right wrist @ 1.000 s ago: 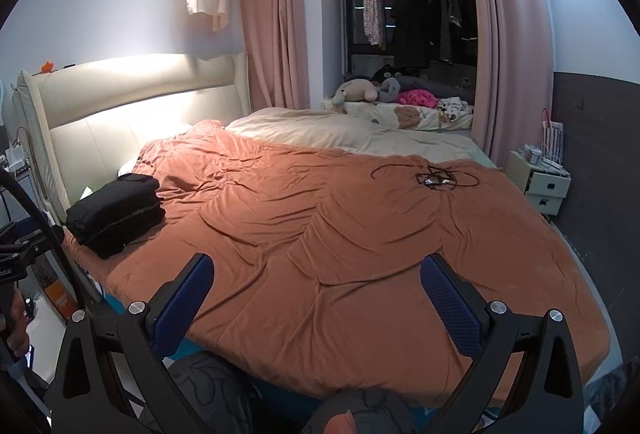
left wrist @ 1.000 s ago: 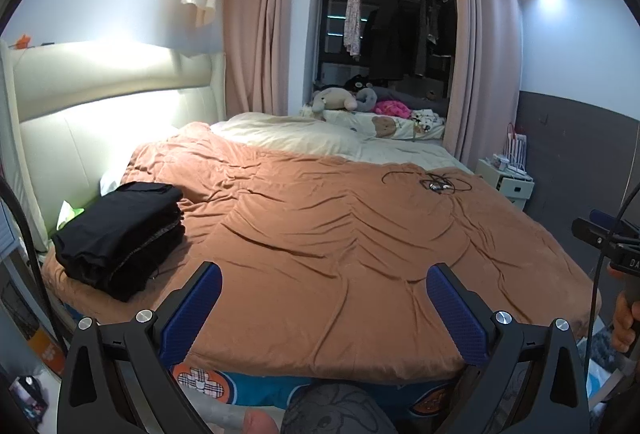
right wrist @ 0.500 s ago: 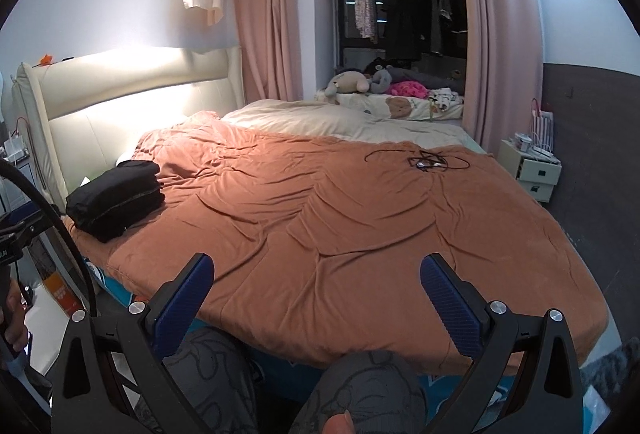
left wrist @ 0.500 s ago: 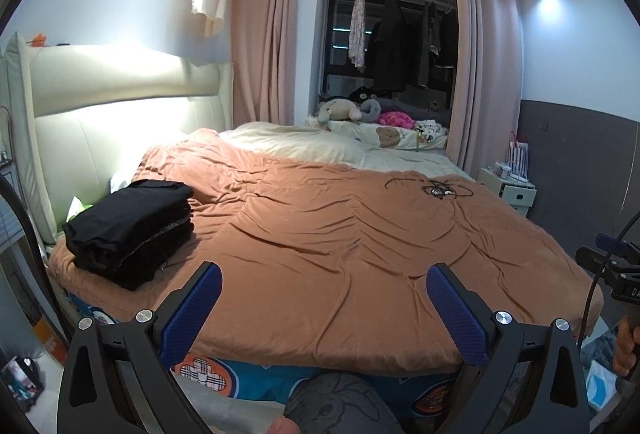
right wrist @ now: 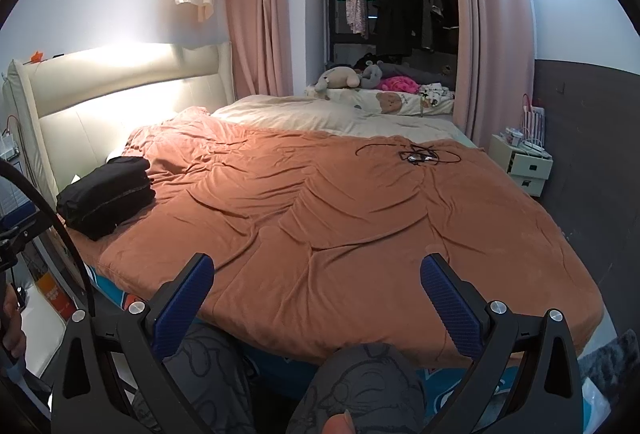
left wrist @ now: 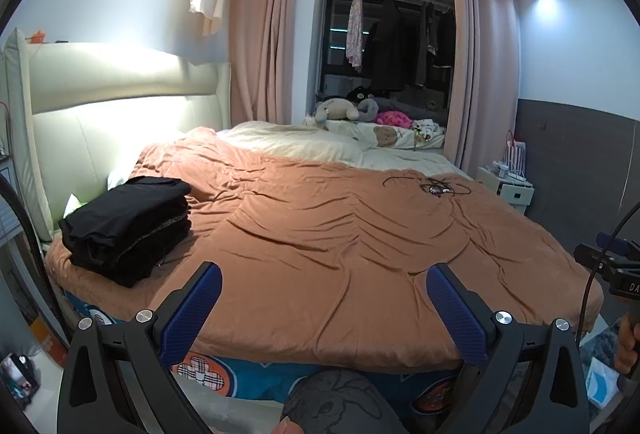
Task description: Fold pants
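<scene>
Home bedroom: bed (left wrist: pixel 340 234), hanging clothes (left wrist: pixel 384 38).

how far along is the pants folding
Done: a stack of folded black pants sits at the corner of the brown blanket. In hand: nothing; left gripper and right gripper are open and empty. Left: no unfolded pants show.

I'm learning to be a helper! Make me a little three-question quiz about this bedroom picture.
1. True or false: the black folded pants lie on the orange blanket.
2. What tangled thing lies far across the blanket? A) cable B) book C) shoe
3. Fill in: both grippers, left gripper and right gripper, hold ____.

Key: 1 true. 2 A, the black cable. 3 nothing; their fingers are spread open.
</scene>
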